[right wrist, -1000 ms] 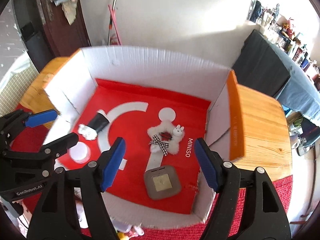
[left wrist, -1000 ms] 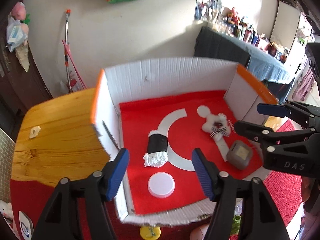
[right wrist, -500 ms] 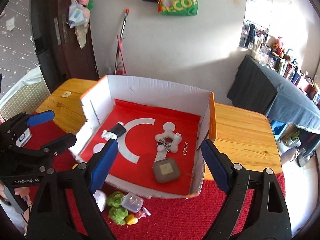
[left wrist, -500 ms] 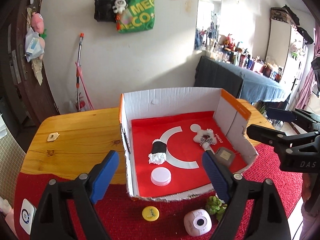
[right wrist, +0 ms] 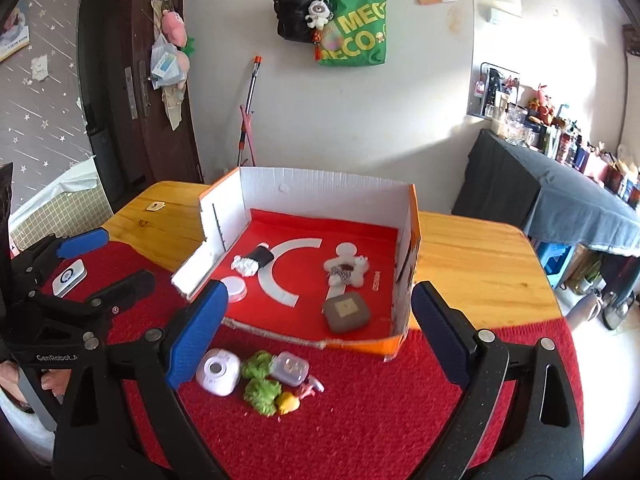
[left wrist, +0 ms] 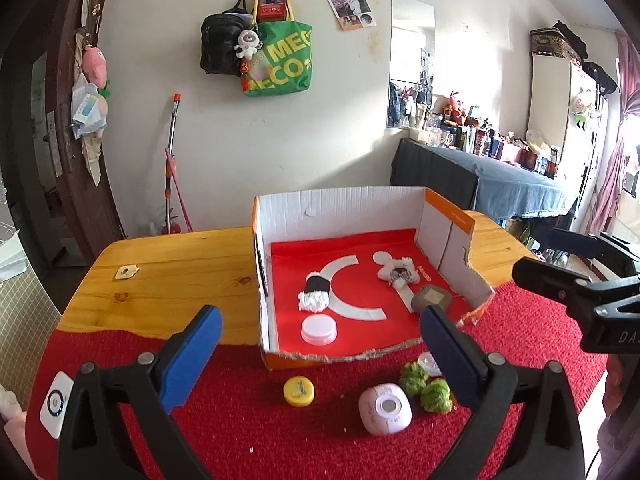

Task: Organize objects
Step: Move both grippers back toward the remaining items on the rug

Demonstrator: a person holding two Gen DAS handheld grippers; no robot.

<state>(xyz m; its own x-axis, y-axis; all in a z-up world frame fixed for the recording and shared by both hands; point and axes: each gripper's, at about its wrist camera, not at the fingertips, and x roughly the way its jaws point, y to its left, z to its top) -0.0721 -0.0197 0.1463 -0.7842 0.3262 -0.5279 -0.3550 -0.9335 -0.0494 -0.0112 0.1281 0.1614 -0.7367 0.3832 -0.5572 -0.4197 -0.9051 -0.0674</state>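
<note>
Loose items — white round gadget (left wrist: 385, 409), green pompoms (left wrist: 425, 382), yellow cap (left wrist: 298, 391) — between my left tongs (left wrist: 320, 354), outside cardboard box (left wrist: 340, 216) ahead. Both tongs, right tongs (right wrist: 319, 330) too, just opened wide, empty. Take one item per grab, lift clear over torn front edge.

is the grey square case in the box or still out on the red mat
In. The grey case lies on the box floor by the near right corner.

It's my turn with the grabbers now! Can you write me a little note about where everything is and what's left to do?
Left gripper and right gripper: open, empty, jaws just been opening.
In the box: black-and-white roll, white lid, plush toy, grey case.
Left on the red mat in front: yellow cap, white round gadget, two green pom-poms, clear small box, a few small bits beside them.
Next, probably: put these in the box.
</note>
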